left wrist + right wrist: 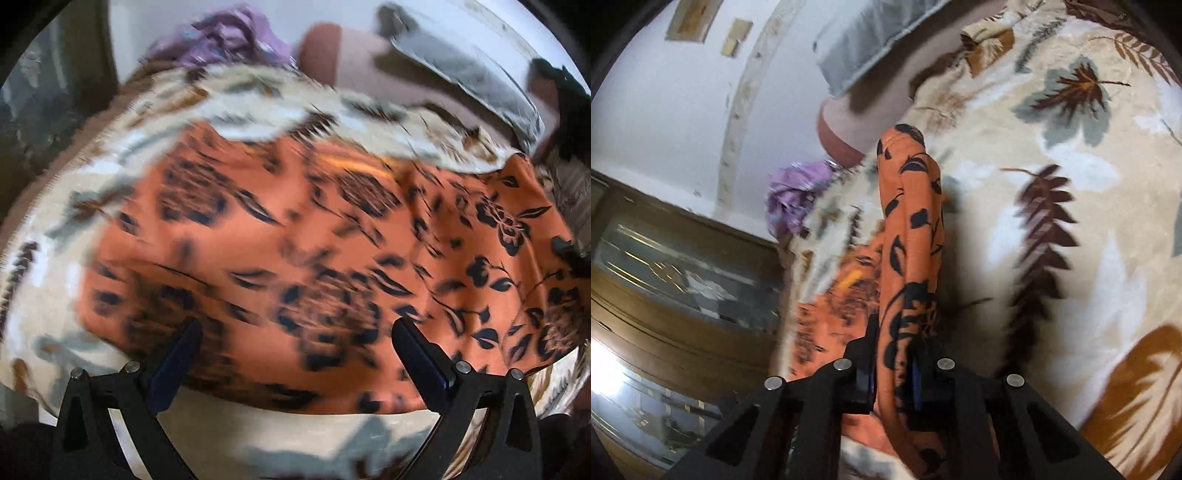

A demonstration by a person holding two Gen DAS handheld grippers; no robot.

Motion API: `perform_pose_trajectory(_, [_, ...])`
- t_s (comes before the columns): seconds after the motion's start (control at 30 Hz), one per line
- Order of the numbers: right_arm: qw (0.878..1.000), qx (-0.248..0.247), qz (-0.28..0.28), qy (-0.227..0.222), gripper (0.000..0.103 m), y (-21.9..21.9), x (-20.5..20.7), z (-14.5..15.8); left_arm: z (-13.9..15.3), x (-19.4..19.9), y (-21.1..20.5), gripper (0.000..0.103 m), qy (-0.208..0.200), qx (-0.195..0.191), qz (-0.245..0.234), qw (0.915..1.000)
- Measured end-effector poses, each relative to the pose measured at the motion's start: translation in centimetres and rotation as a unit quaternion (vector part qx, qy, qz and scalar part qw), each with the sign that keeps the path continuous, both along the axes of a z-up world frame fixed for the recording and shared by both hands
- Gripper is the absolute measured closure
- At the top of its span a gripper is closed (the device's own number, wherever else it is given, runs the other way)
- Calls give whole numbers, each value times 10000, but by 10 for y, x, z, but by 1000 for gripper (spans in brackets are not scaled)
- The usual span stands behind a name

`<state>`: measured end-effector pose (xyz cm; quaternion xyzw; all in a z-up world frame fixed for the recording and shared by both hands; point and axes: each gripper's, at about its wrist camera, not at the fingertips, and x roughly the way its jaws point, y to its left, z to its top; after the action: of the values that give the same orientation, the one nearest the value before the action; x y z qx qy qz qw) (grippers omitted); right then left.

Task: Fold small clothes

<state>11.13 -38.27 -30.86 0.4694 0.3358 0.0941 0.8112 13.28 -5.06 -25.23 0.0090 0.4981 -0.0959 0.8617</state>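
An orange garment with a dark flower print lies spread on a cream blanket with a leaf pattern. My left gripper hovers over its near part, jaws wide apart with nothing between them. In the right wrist view my right gripper is shut on a bunched fold of the orange garment, which stands up between the pads and runs away from the camera. The rest of the garment trails to the left below it.
A crumpled purple cloth lies at the blanket's far edge, also seen as the purple cloth. A grey pillow and a pinkish bolster rest by the white wall. A wooden cabinet with glass panes stands beside the bed.
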Motion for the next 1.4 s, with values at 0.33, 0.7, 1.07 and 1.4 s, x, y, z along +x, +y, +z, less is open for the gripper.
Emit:
perform_pose_trajectory(0.33, [9970,345,659,211,89,129,67,55,19,14,161,0,-415,-256,1367,9894])
perform_pose_trajectory(0.7, [9687,1746,1442,1013,89,303,151,-52,25,-12,258,0,-485,-556,1976,9775])
perform_pose_trajectory(1.07, [9947,-438,930,68,86,197,76,17,19,-9,190,0,-50,-1848,509,9814])
perform_pose_trajectory(1.4, [9916,427,799,923,93,166,48,-81,-16,0,125,59,469,-2452,-333,9678])
